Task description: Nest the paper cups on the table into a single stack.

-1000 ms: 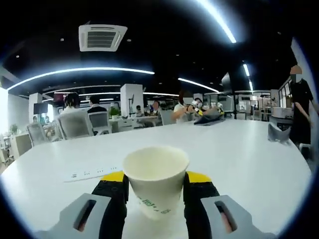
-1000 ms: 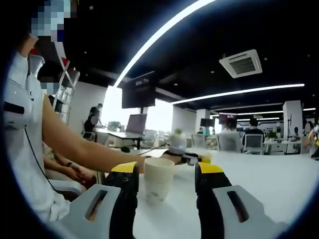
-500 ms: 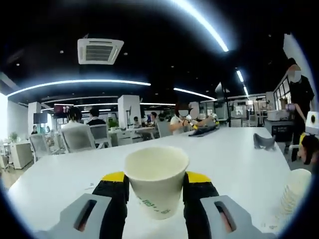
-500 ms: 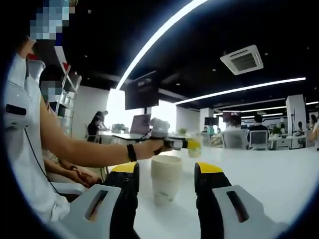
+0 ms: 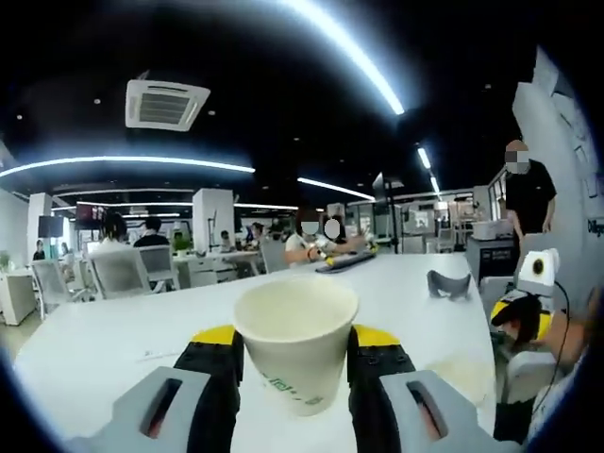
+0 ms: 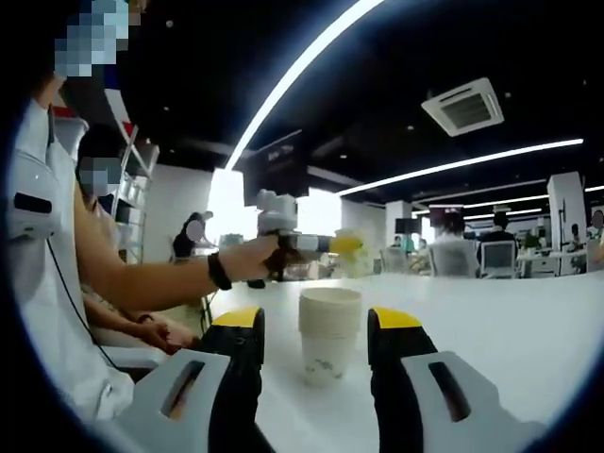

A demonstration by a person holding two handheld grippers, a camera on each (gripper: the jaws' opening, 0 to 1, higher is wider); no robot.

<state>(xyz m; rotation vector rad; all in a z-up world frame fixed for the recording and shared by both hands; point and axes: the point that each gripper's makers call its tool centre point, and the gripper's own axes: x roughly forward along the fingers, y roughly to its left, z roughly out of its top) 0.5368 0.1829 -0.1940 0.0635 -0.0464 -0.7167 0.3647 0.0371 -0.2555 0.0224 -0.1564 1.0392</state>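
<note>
One paper cup [image 5: 295, 349] in left tongs [image 5: 295, 354]; one cup stack [image 6: 329, 332] between right tongs [image 6: 315, 344].

1. ceiling air vent [image 5: 166, 104] overhead, with long curved light strips [image 5: 345, 42].
2. office chairs [image 5: 123, 272] beyond the white table.
3. a dark wall screen [image 6: 276, 168] near a bright window.

In the left gripper view, a paper cup [image 5: 295, 344] is sitting right between the jaws, mouth up, with the table [image 5: 113, 344] stretching out beyond it. In the right gripper view, a cup stack [image 6: 329, 332] is standing on the table just ahead of the jaws, in line with the gap, and the left gripper [image 6: 351, 244] is hovering above and behind it.
</note>
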